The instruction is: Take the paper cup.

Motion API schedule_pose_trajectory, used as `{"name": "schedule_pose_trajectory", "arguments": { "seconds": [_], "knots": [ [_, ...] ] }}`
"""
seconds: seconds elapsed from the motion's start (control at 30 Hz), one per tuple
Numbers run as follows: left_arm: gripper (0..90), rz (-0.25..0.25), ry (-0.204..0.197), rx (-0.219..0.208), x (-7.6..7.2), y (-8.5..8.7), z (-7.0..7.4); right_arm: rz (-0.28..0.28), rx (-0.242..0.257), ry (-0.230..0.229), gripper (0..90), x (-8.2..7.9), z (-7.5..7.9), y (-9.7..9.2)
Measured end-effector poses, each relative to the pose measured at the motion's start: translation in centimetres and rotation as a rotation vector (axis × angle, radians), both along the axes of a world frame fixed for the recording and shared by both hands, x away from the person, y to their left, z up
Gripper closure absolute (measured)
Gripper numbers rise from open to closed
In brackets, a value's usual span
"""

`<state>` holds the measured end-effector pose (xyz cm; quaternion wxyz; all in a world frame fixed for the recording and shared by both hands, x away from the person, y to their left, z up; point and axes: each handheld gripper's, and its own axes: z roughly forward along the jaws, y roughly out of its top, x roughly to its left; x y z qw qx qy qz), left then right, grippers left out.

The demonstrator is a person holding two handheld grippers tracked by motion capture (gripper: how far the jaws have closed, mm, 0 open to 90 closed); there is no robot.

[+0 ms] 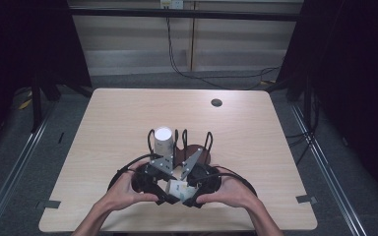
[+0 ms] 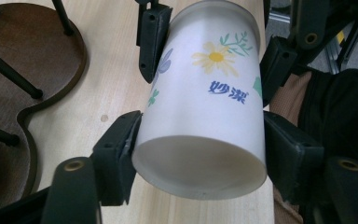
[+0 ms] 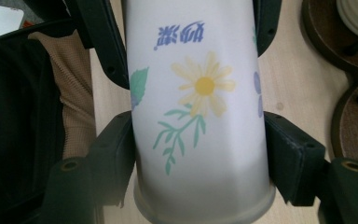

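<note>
I have the frosted flower-printed cup lying on its side just above the surface, near its front edge, with the left gripper pinching its base end and the right gripper pinching the rim end. Since both grips share one smooth, tapered wall, I judge one should ease off gently before the other carries the cup toward the dark wooden cup rack, where a second white cup already sits.

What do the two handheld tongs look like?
Both the left tongs and right tongs are black with thick blocky jaws showing brass-coloured screw holes. Each carries a grey three-cornered plate on top and trails a black cable. The forearms are bare, with no sleeves.
</note>
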<state>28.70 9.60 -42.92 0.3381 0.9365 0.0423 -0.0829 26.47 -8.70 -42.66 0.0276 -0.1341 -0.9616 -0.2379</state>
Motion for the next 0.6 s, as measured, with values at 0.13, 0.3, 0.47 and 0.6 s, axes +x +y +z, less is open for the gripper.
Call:
{"name": "schedule_pose_trajectory", "arguments": {
  "seconds": [0.13,0.3,0.47,0.6],
  "knots": [
    [37.3,0.010,0.005,-0.012,0.0,0.1,0.1,-0.003,0.021,-0.003,29.4,0.1,0.1,-0.2],
    [37.5,0.021,0.008,-0.010,0.0,0.0,0.2,-0.019,0.050,-0.009,23.7,0.0,0.2,-0.5],
    [37.5,0.038,0.010,-0.017,0.0,0.4,0.2,-0.034,0.080,-0.021,17.4,0.2,0.3,-1.0],
    [37.4,0.049,0.001,-0.029,0.1,0.7,0.4,-0.066,0.125,-0.028,14.3,0.4,0.5,-1.5]
  ]
}}
